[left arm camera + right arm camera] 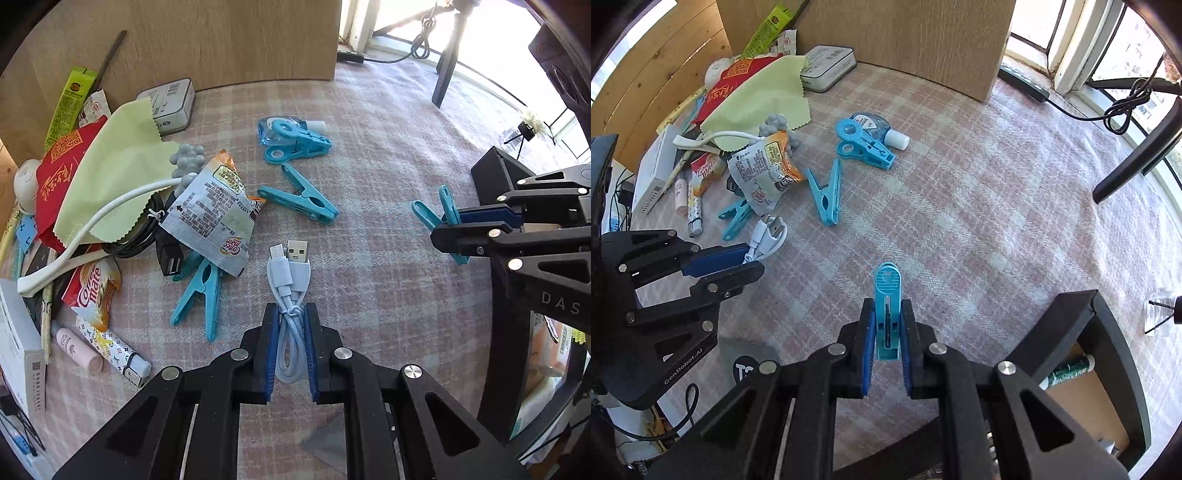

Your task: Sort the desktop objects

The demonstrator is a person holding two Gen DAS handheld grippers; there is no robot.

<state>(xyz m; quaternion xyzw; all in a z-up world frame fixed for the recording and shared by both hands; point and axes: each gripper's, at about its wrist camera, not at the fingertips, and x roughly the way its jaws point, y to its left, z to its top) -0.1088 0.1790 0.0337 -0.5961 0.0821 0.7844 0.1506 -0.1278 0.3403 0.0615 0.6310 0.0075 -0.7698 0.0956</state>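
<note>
1. Under both your grippers there's the pink plaid tablecloth [388, 155], with a wooden panel [905, 33] standing at its far edge, ahead of the fingers.
2. Ahead and to the left of your left gripper [291, 321] sits the messy pile: a pale green cloth [118, 162] draped over a red packet [55, 173], a Coffee-mate sachet [214, 210] at its near edge, and a white tin [171, 105] at the back by the panel.
3. Your left gripper is clamped on the bundled white USB cable [290, 280]; its plugs stick out past the fingertips.
4. Your right gripper [886, 317] is squeezed around a blue clothespin [886, 295], held off the cloth, tip pointing forward.
5. Straight ahead of the left gripper a loose blue clip [303, 199] lies flat, and beyond it another clip [295, 146] rests against a correction tape dispenser [284, 127].
6. One more clip [199, 295] lies just left of the cable, partly tucked under the sachet.
</note>
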